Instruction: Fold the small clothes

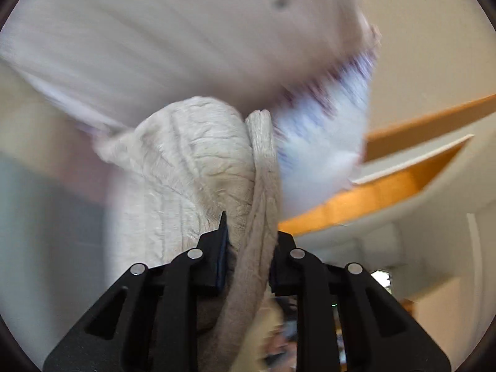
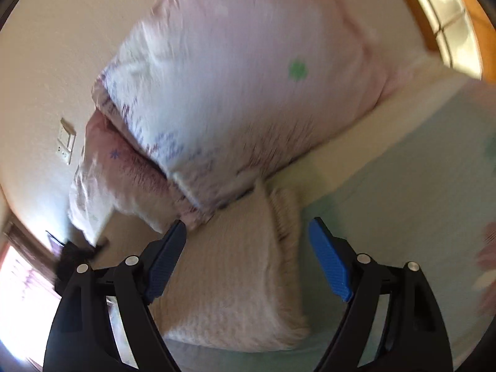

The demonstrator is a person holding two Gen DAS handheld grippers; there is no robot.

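1. A cream ribbed knitted garment (image 1: 192, 155) is pinched at a bunched edge between the closed left tongs (image 1: 248, 248).
2. In the right wrist view the same garment (image 2: 229, 272) lies on a pale green bed surface (image 2: 387, 217), near a white patterned pillow (image 2: 248, 77).
3. The right tongs (image 2: 248, 248) are wide open above it, holding nothing.
4. The knit is judged soft, light and stretchy; the ribbed hem seems the firmest place for a grip.
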